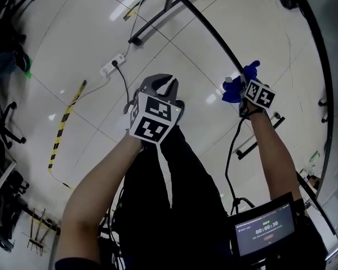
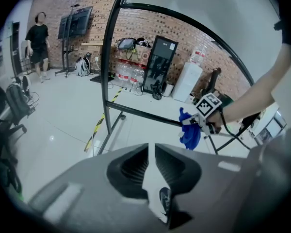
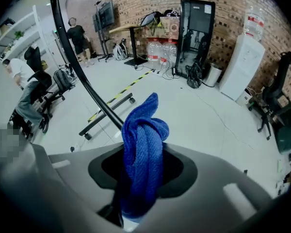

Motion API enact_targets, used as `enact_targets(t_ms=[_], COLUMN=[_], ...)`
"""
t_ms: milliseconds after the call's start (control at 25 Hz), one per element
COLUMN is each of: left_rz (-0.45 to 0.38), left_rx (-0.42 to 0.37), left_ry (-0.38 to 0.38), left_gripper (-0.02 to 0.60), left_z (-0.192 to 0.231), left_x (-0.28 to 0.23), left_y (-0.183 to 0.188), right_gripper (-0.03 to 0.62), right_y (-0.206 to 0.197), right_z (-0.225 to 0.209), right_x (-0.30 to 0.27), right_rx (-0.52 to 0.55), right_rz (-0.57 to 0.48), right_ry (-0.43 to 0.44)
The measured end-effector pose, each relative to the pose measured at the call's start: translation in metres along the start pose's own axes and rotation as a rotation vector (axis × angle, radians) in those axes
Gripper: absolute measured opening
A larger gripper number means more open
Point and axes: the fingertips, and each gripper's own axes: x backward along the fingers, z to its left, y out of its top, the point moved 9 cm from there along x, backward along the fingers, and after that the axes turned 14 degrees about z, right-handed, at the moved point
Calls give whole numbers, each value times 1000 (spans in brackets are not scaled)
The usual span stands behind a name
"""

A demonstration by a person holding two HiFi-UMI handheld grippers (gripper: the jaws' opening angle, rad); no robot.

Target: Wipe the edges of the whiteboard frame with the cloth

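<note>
Step judged: edge wipe | blue towelling cloth (image 3: 141, 144) pinched by right gripper (image 3: 140, 178) against black tubular whiteboard frame (image 1: 214, 36) | left gripper (image 2: 151, 164) pressed together, empty, clear of frame | next: cloth to be slid along frame, contact kept.

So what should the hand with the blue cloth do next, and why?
Probably slide the cloth along the black frame bar. The right gripper is clamped on the bunched cloth, which sits right at that bar, so a short stroke along it would wipe it. The left gripper is shut and empty.

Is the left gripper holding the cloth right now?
No, the left gripper is shut with nothing in it; the cloth is clamped in the right gripper.
</note>
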Motion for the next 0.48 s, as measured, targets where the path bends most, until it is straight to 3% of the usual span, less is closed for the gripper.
enact_targets(t_ms=[200,320,480], left_rz=[-6,9,10], left_rx=[-15,-45,-22], left_ry=[11,4,-25], left_gripper=[41,41,41], left_z=[16,19,35], left_x=[-6,-10,-12], left_y=[4,6,8], right_gripper=[149,149,149], right_y=[19,25,37], right_z=[23,27,39], right_x=[4,9,11], right_rx=[37,36,33], right_rz=[17,3,-6], right_ry=[-77,-73,-82])
